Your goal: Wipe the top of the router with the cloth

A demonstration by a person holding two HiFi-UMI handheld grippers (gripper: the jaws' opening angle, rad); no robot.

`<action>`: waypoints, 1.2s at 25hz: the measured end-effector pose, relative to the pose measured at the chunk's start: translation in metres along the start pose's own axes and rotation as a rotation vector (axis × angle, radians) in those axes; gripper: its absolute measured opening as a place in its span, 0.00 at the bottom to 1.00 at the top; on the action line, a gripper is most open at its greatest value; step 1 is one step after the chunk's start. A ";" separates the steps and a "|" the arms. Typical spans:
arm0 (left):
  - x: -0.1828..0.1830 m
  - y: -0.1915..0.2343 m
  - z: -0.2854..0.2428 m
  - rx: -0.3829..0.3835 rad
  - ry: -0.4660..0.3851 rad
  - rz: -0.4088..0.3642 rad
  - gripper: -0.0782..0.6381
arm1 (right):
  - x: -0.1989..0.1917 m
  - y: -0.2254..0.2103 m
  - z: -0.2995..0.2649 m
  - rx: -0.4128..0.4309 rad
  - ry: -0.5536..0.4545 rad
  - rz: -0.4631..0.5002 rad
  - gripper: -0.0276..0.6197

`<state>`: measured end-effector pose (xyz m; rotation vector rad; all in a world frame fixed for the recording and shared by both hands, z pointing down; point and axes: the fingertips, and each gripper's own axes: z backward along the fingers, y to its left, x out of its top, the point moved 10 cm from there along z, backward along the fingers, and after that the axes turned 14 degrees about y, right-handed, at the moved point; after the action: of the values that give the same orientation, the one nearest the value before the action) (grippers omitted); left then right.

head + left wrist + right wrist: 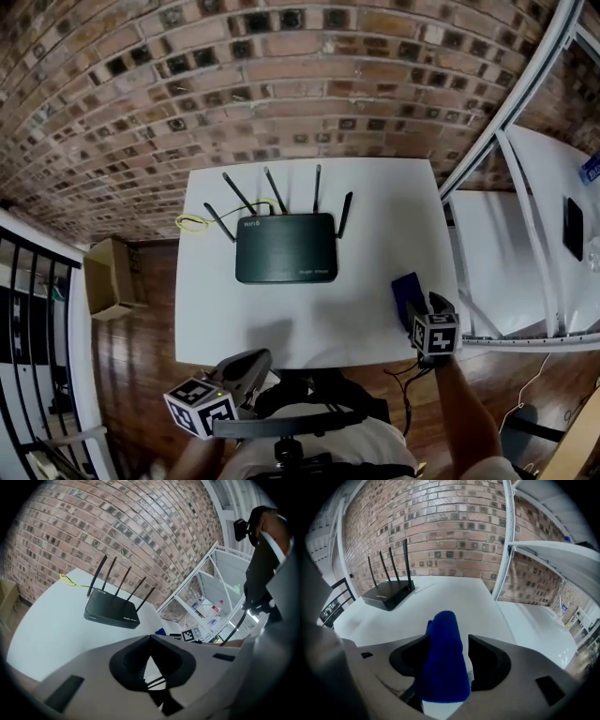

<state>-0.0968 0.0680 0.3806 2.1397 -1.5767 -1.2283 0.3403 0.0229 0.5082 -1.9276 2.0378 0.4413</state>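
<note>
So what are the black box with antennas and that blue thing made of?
The router looks like matte black plastic: smooth hard shell, dull sheen. The cloth looks like soft blue fabric, perhaps microfibre: it folds and slumps.

I can read very little from here. The router (285, 247) carries small white print in two places: a short mark on its top near the rear left corner, and a line of lettering along the front right edge. Both are too small and soft to spell out, in the head view and in the left gripper view alike. The marker cube on the left tool (246, 367) and the one on the right tool (419, 302) show only black-and-white square patterns, no letters. On the white shelving (220, 581), a few packets (206, 609) have coloured labels, unreadable at this size.
</note>
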 end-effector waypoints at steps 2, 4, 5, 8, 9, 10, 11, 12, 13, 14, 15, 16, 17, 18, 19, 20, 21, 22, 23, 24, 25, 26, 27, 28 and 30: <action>0.000 -0.002 -0.004 0.043 0.002 0.000 0.15 | 0.000 -0.005 -0.016 0.034 0.021 -0.007 0.48; -0.002 0.001 -0.008 0.061 -0.006 0.028 0.15 | -0.002 -0.008 -0.026 0.069 0.009 -0.017 0.47; -0.002 0.002 -0.011 0.062 -0.011 0.051 0.15 | -0.002 -0.008 -0.027 0.085 -0.003 -0.028 0.45; -0.002 0.003 -0.016 0.053 -0.011 0.093 0.15 | -0.009 -0.005 -0.028 0.118 -0.010 -0.042 0.35; 0.002 0.001 -0.016 0.055 -0.014 0.082 0.15 | -0.013 -0.002 -0.027 0.114 -0.007 -0.038 0.29; 0.008 -0.001 -0.015 0.058 -0.018 0.061 0.15 | -0.014 0.000 -0.024 0.104 -0.004 -0.036 0.24; 0.015 -0.002 -0.015 0.058 -0.021 0.038 0.15 | -0.013 0.002 -0.022 0.093 -0.002 -0.041 0.22; 0.020 -0.004 -0.015 0.055 -0.021 0.021 0.15 | -0.011 0.003 -0.019 0.086 -0.001 -0.055 0.20; 0.024 -0.004 -0.016 0.050 -0.017 0.011 0.15 | -0.010 0.004 -0.016 0.088 -0.002 -0.076 0.19; 0.027 -0.003 -0.017 0.044 -0.012 0.003 0.15 | -0.007 0.006 -0.013 0.095 -0.005 -0.101 0.19; 0.028 -0.002 -0.016 0.037 -0.006 -0.002 0.15 | -0.005 0.009 -0.010 0.103 -0.011 -0.125 0.19; 0.029 0.002 -0.015 0.031 -0.001 -0.004 0.15 | -0.002 0.014 -0.008 0.110 -0.018 -0.144 0.18; 0.029 0.007 -0.013 0.024 0.003 -0.003 0.15 | 0.000 0.020 -0.006 0.118 -0.025 -0.158 0.18; 0.029 0.014 -0.010 0.017 0.006 0.001 0.15 | 0.004 0.028 -0.003 0.126 -0.034 -0.167 0.18; 0.029 0.023 -0.005 0.010 0.006 0.006 0.15 | 0.009 0.037 0.000 0.134 -0.044 -0.174 0.18; 0.030 0.032 0.000 0.003 0.004 0.009 0.15 | 0.016 0.049 0.004 0.143 -0.058 -0.177 0.18; 0.032 0.042 0.006 -0.004 0.001 0.012 0.15 | 0.024 0.063 0.008 0.153 -0.074 -0.179 0.18; 0.035 0.052 0.013 -0.013 0.001 0.012 0.15 | 0.033 0.078 0.013 0.164 -0.092 -0.182 0.18; 0.037 0.062 0.021 -0.024 0.004 0.010 0.15 | 0.043 0.097 0.018 0.180 -0.110 -0.189 0.18; 0.039 0.073 0.028 -0.036 0.010 0.005 0.15 | 0.054 0.117 0.023 0.203 -0.130 -0.197 0.17; 0.042 0.083 0.036 -0.047 0.016 -0.003 0.15 | 0.065 0.139 0.029 0.230 -0.153 -0.199 0.17; 0.045 0.093 0.043 -0.058 0.021 -0.013 0.15 | 0.078 0.161 0.034 0.259 -0.179 -0.192 0.17; 0.048 0.103 0.049 -0.069 0.023 -0.021 0.15 | 0.091 0.184 0.038 0.286 -0.201 -0.175 0.17; 0.050 0.113 0.055 -0.080 0.025 -0.026 0.15 | 0.103 0.206 0.039 0.311 -0.216 -0.152 0.17; 0.051 0.133 0.066 -0.098 0.036 -0.031 0.15 | 0.126 0.248 0.035 0.355 -0.231 -0.100 0.17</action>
<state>-0.2317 -0.0109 0.3939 2.1204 -1.4441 -1.2423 0.0860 -0.0632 0.4274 -1.6711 1.7296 0.2445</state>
